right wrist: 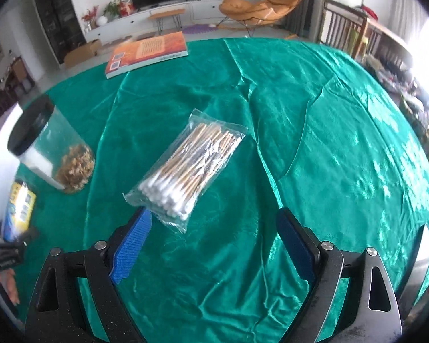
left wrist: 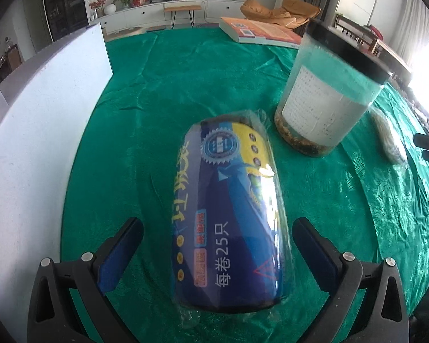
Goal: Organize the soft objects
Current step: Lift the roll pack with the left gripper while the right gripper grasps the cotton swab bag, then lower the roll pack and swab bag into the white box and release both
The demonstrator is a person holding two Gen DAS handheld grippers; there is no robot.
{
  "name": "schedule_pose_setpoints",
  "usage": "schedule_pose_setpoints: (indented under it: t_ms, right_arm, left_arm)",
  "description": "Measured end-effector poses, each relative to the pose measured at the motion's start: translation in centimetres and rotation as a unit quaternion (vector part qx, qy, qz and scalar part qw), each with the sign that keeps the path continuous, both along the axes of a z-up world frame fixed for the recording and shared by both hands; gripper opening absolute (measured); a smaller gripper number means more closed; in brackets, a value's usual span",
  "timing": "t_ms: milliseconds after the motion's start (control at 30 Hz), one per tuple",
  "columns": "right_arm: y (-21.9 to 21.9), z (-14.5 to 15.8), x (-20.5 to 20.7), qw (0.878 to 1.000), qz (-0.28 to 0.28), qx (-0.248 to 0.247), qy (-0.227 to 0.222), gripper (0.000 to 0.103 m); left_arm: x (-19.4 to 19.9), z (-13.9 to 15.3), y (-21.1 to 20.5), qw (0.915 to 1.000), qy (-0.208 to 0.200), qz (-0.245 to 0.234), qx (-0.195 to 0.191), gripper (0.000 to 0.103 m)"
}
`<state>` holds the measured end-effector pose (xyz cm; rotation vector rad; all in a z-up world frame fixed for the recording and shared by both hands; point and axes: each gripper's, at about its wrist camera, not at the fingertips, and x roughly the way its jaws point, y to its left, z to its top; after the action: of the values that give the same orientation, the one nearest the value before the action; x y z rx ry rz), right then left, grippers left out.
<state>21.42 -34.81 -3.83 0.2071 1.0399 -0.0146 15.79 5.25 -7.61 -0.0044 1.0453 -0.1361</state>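
Two soft packs are what I'm after on this green tablecloth (right wrist: 314,143), one in front of each hand. My left gripper (left wrist: 217,225) stands spread wide, its blue pads either side of the roll of bin bags (left wrist: 228,214), which lies lengthwise between them in its shiny wrapper. I see a gap on both sides, so nothing is pinched yet; I read this as lined up to close across the roll's narrow width, where the plastic should give and the pads should bite.

My right gripper (right wrist: 214,220) is likewise spread and holds nothing. The bag of cotton swabs (right wrist: 188,168) lies flat just ahead of it, angled away, its near corner close to the left pad but, as far as I can tell, not touching. It sits off to the left of my centreline, so I judge I'd need to shift left before closing.

Beside the roll stands the clear jar (left wrist: 329,91) with a black lid, upright, near enough that a wide swing could knock it. A book (right wrist: 146,54) lies at the far edge, well apart. The white panel (left wrist: 43,114) on the left stands close by; what it belongs to I cannot tell.
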Motion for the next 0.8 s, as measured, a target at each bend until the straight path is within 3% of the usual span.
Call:
schedule_pose_setpoints:
  t_ms: [67, 133, 167, 200, 233, 267, 333, 433, 600, 667, 800]
  right_arm:
    - [0.3, -1.4, 2.1, 0.998, -0.019, 0.054, 0.026, 0.09]
    - [1.9, -3.3, 4.5, 0.998, -0.02, 0.036, 0.056, 0.09]
    - [2.9, -4.3, 5.4, 0.996, -0.005, 0.018, 0.082, 0.084]
    - [3.8, -4.5, 5.9, 0.996, 0.002, -0.02, 0.085, 0.078]
    - [4.6, -4.0, 6.1, 0.996, 0.009, -0.062, 0.071, 0.044]
    - [5.1, -3.5, 6.3, 0.995, 0.023, -0.072, 0.062, 0.037]
    - [5.5, -2.0, 6.3, 0.997, 0.039, -0.057, 0.042, 0.037]
    - [6.6, 2.2, 5.7, 0.996, 0.053, -0.066, -0.009, 0.037]
    - [12.0, 10.5, 3.6, 0.988, 0.107, -0.06, -0.089, 0.037]
    - [16.4, 12.9, 2.4, 0.98, 0.159, -0.056, -0.105, 0.037]
    - [27.2, 15.3, -1.7, 0.954, 0.273, -0.006, -0.12, 0.037]
  left_arm:
    - [0.3, 0.4, -0.2, 0.9998, -0.003, -0.005, 0.018, 0.103]
    - [0.8, -0.3, -0.8, 0.9979, 0.018, -0.02, 0.059, 0.098]
    - [0.9, -0.8, -0.9, 0.9964, 0.028, -0.028, 0.075, 0.083]
    - [0.9, -1.0, -0.7, 0.9969, 0.032, -0.04, 0.059, 0.071]
    - [0.7, -0.8, -0.4, 0.9982, 0.027, -0.041, 0.033, 0.056]
    - [0.9, -0.6, 0.0, 0.9987, 0.027, -0.03, 0.029, 0.055]
    - [1.3, 0.0, 0.8, 0.9997, 0.015, -0.018, 0.002, 0.054]
    - [1.3, 2.2, 2.6, 0.9977, -0.005, 0.005, -0.068, 0.054]
    - [-1.0, 8.5, 7.1, 0.9884, -0.049, 0.032, -0.14, 0.055]
    - [-2.7, 10.8, 9.6, 0.9878, -0.068, 0.045, -0.133, 0.055]
    - [-6.8, 13.5, 15.7, 0.9887, -0.091, 0.094, -0.073, 0.056]
